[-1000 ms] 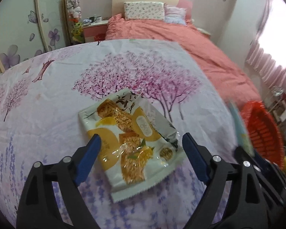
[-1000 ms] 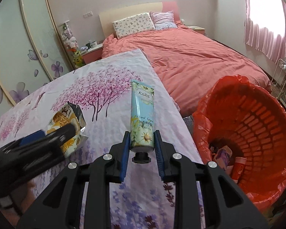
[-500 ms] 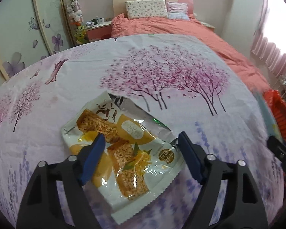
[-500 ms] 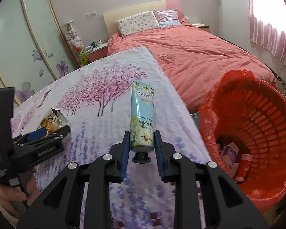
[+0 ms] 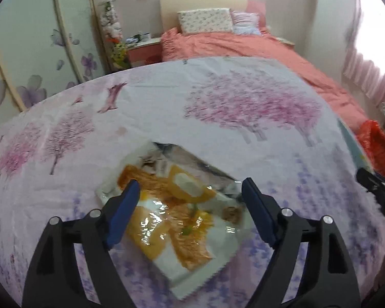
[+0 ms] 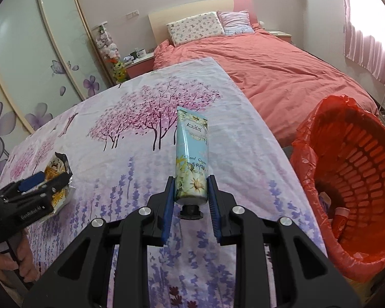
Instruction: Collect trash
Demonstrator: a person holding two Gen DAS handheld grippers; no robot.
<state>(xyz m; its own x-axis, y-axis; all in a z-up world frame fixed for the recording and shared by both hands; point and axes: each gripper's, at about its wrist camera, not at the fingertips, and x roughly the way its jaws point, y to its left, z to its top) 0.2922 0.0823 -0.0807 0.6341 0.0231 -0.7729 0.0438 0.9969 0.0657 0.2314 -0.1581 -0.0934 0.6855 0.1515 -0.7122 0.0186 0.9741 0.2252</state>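
The left gripper (image 5: 190, 202) stands wide open over a snack wrapper (image 5: 177, 210) that lies flat on the flowered cloth (image 5: 218, 118) covering the table. Its jaws have just been opening a little again after a brief narrowing, and the wrapper lies between the blue pads (image 5: 123, 213) without either pad pressing on it. The wrapper is white and orange with a torn silver top edge (this view is blurred, so its print cannot be read).

The right gripper (image 6: 191, 192) is closed on a hand cream tube (image 6: 192, 154), gripping it low down just above the black cap, with the flat crimped end pointing away toward the bed (image 6: 282, 71). The tube is held up off the cloth. To the right of it, beside the table edge, stands a red basket (image 6: 359, 154) lined with a red bag; a few small discarded items lie at its bottom
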